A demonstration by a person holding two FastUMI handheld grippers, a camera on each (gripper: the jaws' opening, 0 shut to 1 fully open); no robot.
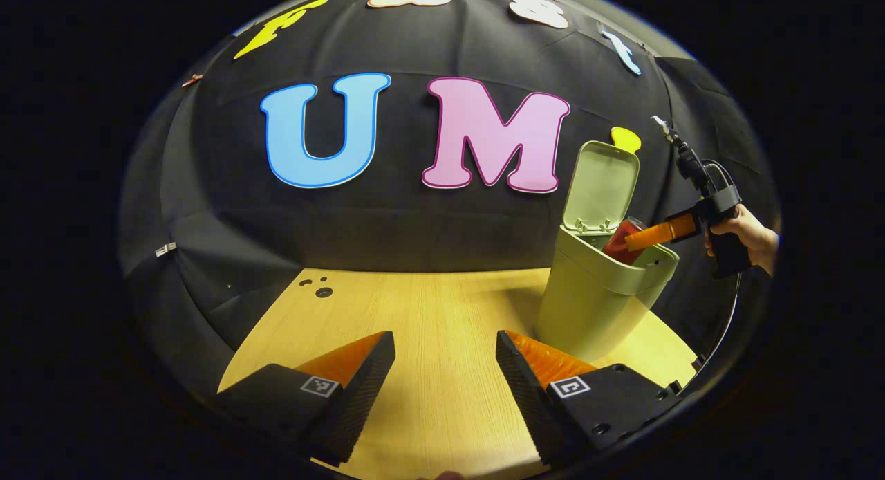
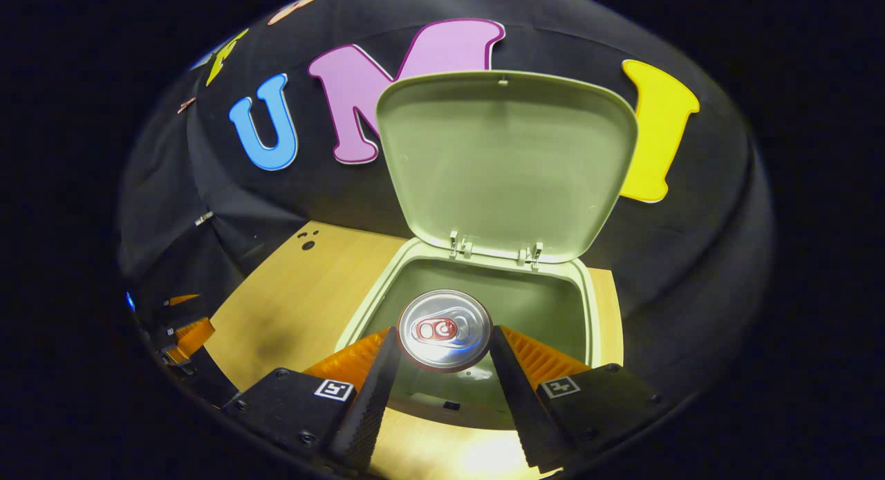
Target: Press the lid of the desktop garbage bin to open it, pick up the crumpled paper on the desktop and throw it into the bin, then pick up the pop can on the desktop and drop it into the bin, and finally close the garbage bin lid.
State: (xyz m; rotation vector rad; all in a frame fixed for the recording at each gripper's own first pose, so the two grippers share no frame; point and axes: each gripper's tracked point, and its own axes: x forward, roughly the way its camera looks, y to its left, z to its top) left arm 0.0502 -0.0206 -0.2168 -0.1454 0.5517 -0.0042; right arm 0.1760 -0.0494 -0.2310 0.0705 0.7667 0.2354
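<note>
Right claw [image 2: 442, 348] clamped on pop can [image 2: 444, 329], lower centre of frame, above open bin [image 2: 588, 293]; lid [image 2: 505, 162] upright. Centre can over mouth, then release. Left claw [image 1: 446, 359] wide open, empty, over worktop [image 1: 429, 307].

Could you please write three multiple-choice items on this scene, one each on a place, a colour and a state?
1. Where is the pop can?
A. Lying on the table
B. Held over the open bin
C. Standing behind the bin

2. What colour is the garbage bin?
A. Pale green
B. Blue
C. White

3. How does the lid stand?
A. Shut flat
B. Taken off
C. Raised upright on its hinges

Key: 1 B, the right gripper clamps the can above the bin's mouth. 2 A, its body and lid are both pale green. 3 C, the lid's underside faces the right gripper view.
</note>
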